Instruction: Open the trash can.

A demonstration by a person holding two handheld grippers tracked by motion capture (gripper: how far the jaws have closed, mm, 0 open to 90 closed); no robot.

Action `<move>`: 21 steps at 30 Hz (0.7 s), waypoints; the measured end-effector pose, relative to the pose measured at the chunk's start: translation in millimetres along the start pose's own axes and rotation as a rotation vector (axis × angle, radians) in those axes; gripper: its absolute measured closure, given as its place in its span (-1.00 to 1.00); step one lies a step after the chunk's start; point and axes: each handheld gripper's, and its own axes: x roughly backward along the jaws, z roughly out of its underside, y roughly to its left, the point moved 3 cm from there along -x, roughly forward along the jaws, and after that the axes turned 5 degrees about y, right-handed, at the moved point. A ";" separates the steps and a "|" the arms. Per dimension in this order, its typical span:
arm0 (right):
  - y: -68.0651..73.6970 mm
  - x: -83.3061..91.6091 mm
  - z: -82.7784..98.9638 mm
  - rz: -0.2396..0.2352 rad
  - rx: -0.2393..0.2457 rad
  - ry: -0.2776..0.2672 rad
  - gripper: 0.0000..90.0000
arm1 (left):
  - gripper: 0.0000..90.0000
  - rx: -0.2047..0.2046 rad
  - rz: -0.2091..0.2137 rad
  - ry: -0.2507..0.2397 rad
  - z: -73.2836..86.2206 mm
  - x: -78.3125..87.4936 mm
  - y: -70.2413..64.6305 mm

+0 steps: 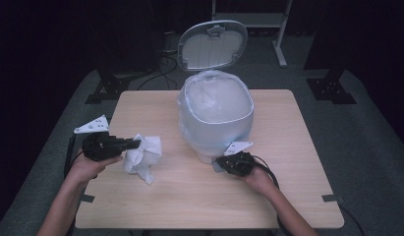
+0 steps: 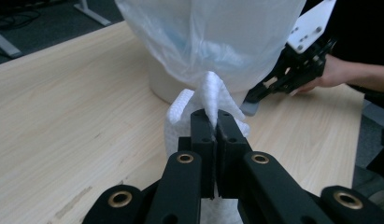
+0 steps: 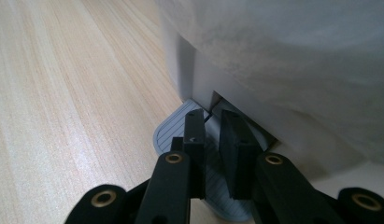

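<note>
A crumpled white tissue (image 1: pixel 143 158) is held clamped between the closed jaws of the left gripper (image 1: pixel 133 143), at the near left of the wooden table (image 1: pixel 288 196); in the left gripper view the tissue (image 2: pixel 213 100) is pinched at an upper fold and its bulk hangs below the jaws. The right gripper (image 1: pixel 220 161) is placed low on the grey foot pedal (image 3: pixel 173 130) at the near base of the bin (image 1: pixel 215 115). Its jaws are nearly together, with a narrow gap and nothing seen between them, and they rest on the pedal. The lid (image 1: pixel 213 45) stands raised behind the bin, and the clear liner bag (image 2: pixel 213 37) is draped over the rim and down the sides.

The step in hand is judged to be disposal of the tissue, the bin being held open by the pedal. The next move calls for the tissue to be lifted above the rim, carried right and far over the opening, and released, with pedal pressure kept.

The bin's near wall and the ballooned liner stand between tissue and opening; trailing tissue may catch on them. Dark stands and cables lie beyond the table, well apart.
</note>
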 end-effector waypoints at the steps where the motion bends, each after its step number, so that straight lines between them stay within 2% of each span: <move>1: 0.0 0.0 0.0 0.000 0.000 0.000 0.78 | 0.96 0.000 0.000 0.000 0.0 0.0 0.0; 6: -0.1 0.0 0.0 0.000 0.001 0.000 0.78 | 0.96 -0.003 0.020 0.018 -12.6 1.6 -1.7; 9: 0.0 0.0 -0.1 0.000 0.002 0.001 0.78 | 0.96 -0.005 0.016 0.025 -15.3 2.0 -1.8; 18: 0.1 0.2 -0.3 -0.003 0.002 0.002 0.78 | 0.96 -0.002 0.035 0.013 -29.2 8.7 -1.2; 21: -0.1 0.1 -0.4 -0.003 0.002 0.002 0.78 | 0.95 0.002 0.042 0.008 -39.0 12.2 -0.3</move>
